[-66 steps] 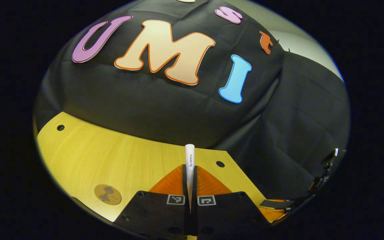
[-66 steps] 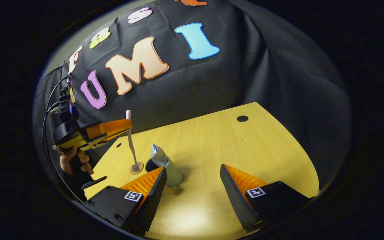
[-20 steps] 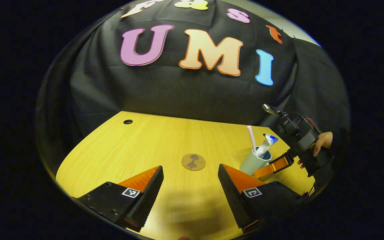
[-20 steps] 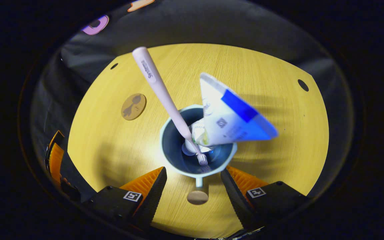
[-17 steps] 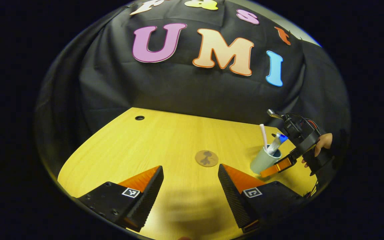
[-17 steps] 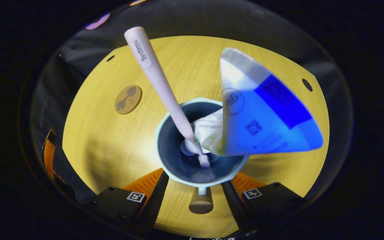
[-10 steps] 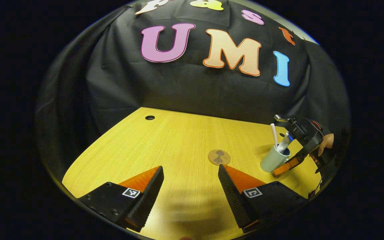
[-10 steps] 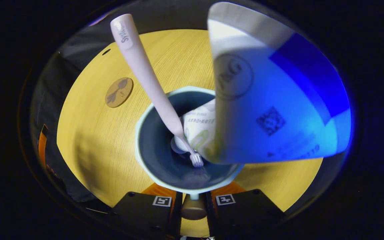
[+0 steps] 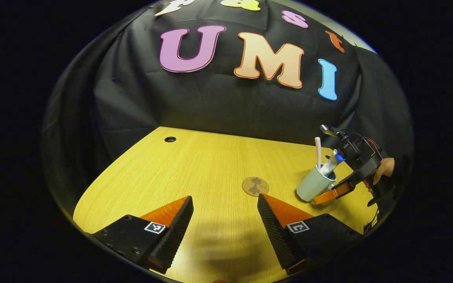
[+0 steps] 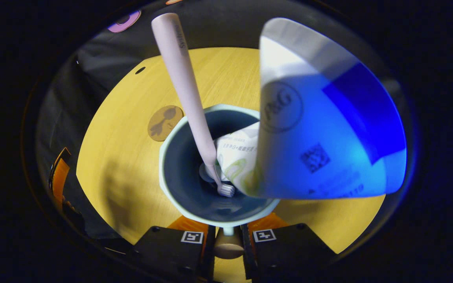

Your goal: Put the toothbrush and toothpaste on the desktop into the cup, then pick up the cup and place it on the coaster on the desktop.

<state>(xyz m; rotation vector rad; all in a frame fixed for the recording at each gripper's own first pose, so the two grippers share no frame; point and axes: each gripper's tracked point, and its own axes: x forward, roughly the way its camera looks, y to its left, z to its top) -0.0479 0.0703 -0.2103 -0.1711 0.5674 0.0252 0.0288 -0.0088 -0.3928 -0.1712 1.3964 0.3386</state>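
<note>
Cup point(image 10: 179, 177) with toothbrush point(image 10: 187, 90) and toothpaste point(image 10: 321, 133) inside is clamped at its handle by the right gripper point(image 10: 226, 245), tilted and raised off the desk point(image 9: 195, 169) near its right edge beside the coaster point(image 9: 255, 186); left gripper point(image 9: 224, 224) is held wide apart, empty.

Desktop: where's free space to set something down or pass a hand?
Bare wood runs from the coaster back to the cable hole and booth wall. Crowded at the far side: cup held by the right hand-held gripper.
</note>
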